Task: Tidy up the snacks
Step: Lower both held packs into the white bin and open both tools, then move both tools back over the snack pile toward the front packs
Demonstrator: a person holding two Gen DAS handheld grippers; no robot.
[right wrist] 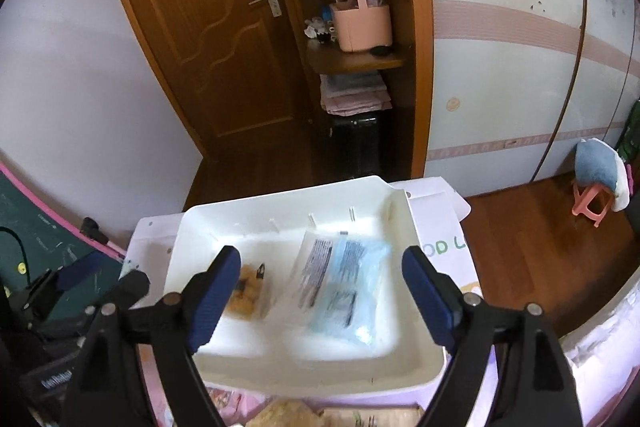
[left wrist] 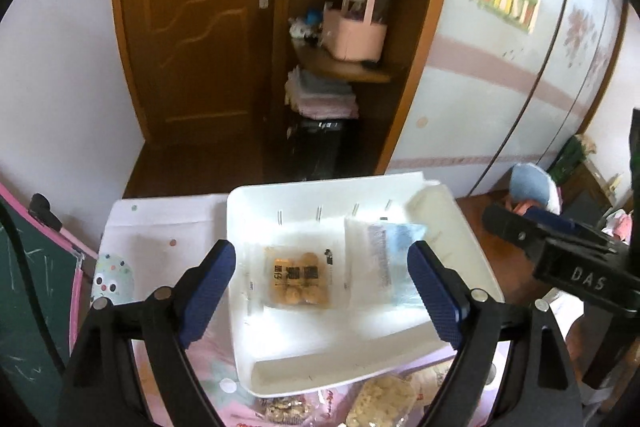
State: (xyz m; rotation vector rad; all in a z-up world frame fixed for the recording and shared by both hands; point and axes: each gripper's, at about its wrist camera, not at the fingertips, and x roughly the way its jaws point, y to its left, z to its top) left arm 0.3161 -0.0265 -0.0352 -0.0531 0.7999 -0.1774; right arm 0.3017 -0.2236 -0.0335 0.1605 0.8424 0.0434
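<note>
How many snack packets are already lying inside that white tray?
2. A clear packet of brown biscuits lies on the left of the white tray, and a pale blue packet lies beside it on the right. More snacks sit outside the tray's near edge, partly hidden.

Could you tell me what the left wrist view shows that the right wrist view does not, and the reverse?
Only the left wrist view shows the whole biscuit packet unobstructed, the open right claw from the side, and a clear view of more snack packets in front of the tray. Only the right wrist view shows the pink stool on the wooden floor. Both show the white tray, the blue-and-white packet beside the biscuits, the door and shelves. The left claw is also open.
</note>
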